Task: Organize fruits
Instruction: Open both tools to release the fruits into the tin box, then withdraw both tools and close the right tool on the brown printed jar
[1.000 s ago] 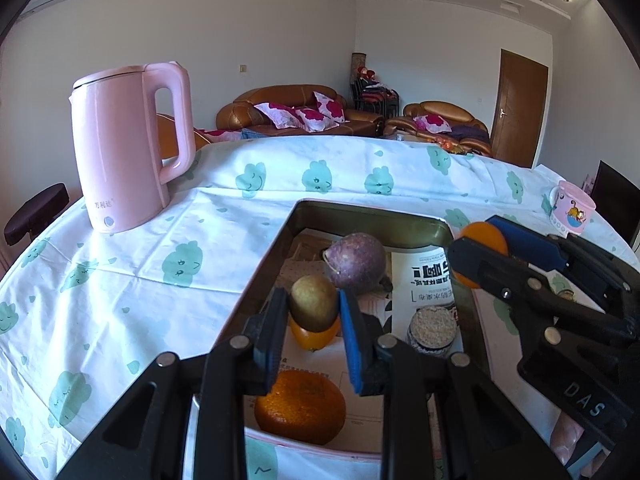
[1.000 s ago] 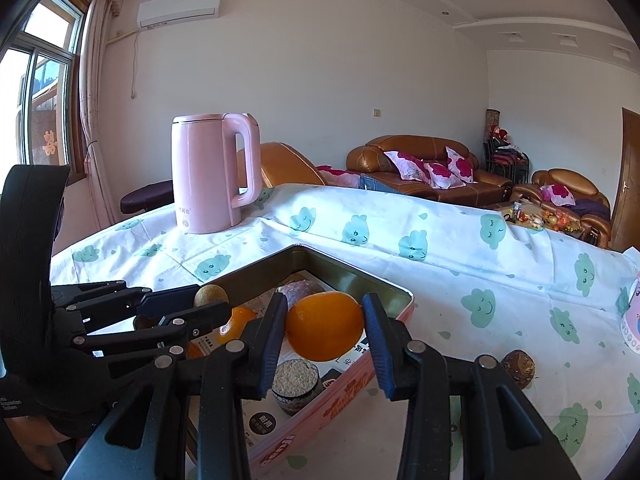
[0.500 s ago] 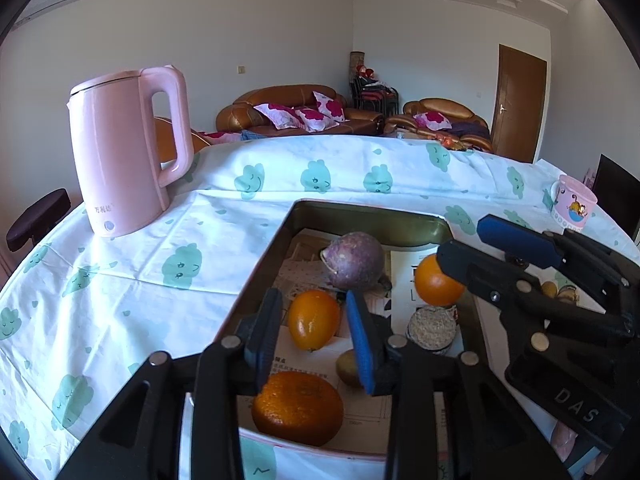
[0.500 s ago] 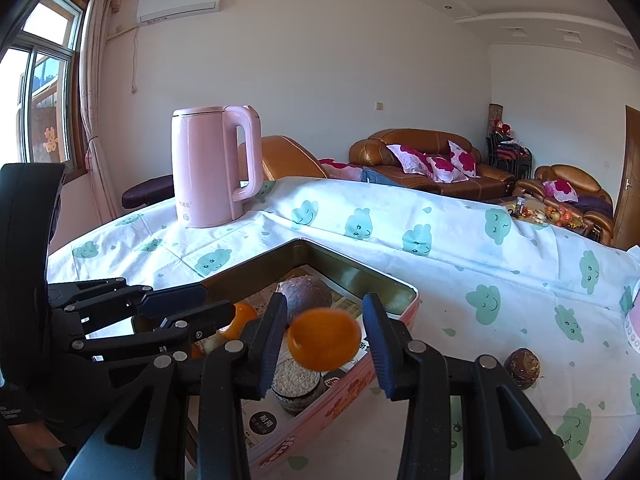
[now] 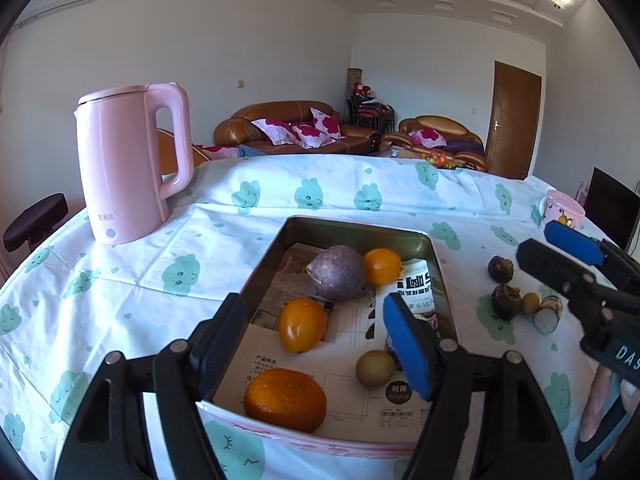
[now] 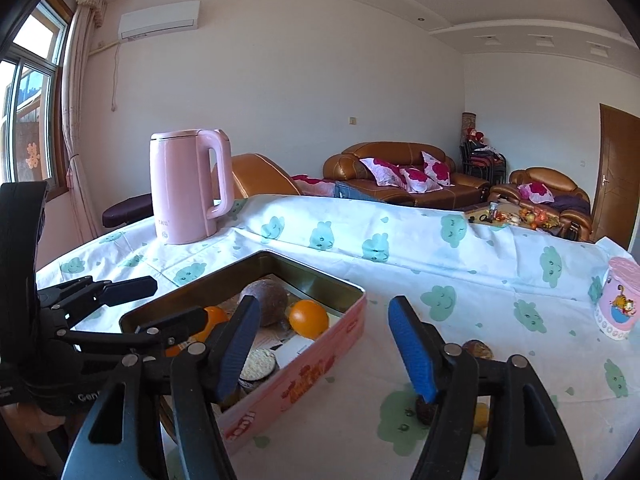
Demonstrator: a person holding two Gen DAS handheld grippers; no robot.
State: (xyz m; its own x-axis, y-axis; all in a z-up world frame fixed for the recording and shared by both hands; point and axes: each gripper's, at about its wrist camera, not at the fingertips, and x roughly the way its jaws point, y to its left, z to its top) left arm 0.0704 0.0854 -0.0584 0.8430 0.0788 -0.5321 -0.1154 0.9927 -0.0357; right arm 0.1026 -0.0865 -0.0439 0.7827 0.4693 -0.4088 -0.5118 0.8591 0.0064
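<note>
A rectangular tin (image 5: 352,226) lined with paper holds a purple passion fruit (image 5: 334,272), a small orange (image 5: 382,266), another orange (image 5: 302,324), a large mandarin (image 5: 286,398) and a small brownish-green fruit (image 5: 374,368). My left gripper (image 5: 314,344) hovers over the tin's near end. Its jaws are opening and touch no fruit. My right gripper (image 6: 326,348) hangs above the tin's right wall (image 6: 320,364) and the cloth beside it. Its jaws are opening too, with nothing between them. The small orange (image 6: 309,319) lies inside the tin.
Two dark wrinkled fruits (image 5: 501,269) (image 5: 506,301), a small yellow one (image 5: 531,303) and a cut piece (image 5: 548,318) lie on the cloth right of the tin. A pink kettle (image 5: 128,164) stands at the back left, a pink cup (image 6: 618,304) at the far right.
The left jaws spread and dropped the brownish-green fruit into the tin. The right jaws let the small orange fall into the tin, and that gripper shifted right, off the tin.
</note>
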